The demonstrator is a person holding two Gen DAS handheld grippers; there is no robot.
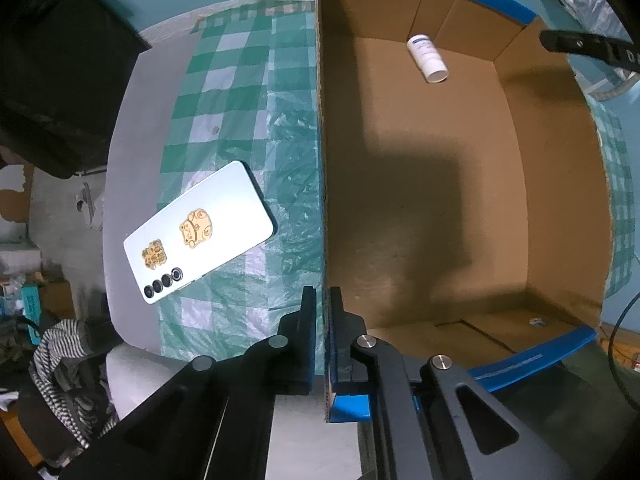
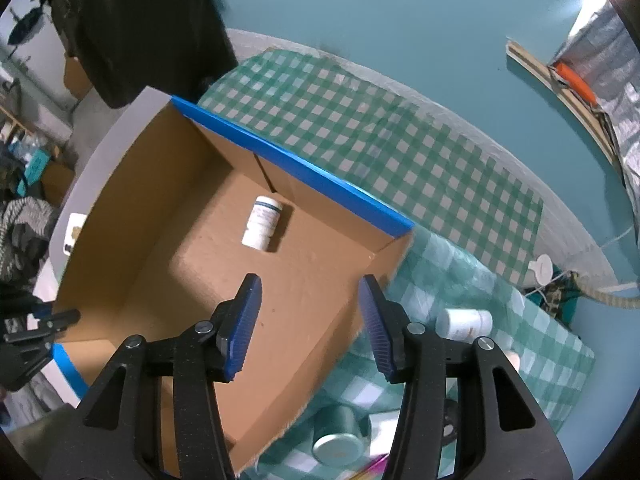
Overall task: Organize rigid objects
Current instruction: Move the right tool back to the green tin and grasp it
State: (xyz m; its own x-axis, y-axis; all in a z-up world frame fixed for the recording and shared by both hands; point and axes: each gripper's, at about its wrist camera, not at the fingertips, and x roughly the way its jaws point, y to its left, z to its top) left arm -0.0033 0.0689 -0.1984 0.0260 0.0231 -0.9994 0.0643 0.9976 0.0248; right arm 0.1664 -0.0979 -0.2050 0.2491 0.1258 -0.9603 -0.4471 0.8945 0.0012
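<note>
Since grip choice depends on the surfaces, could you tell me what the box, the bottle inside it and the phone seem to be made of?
Box: corrugated cardboard, matte brown, fluted edge showing, blue tape along the rims. Bottle: probably plastic, smooth white with a printed label. Phone: glossy pale back, glass or plastic, with gold stickers.

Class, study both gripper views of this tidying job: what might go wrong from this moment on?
1. The left gripper is clamped on the cardboard box wall; a tug might tip it and roll the white bottle lying inside.
2. The phone overhangs the checked cloth near the table edge, so a shifting box might knock it off.
</note>
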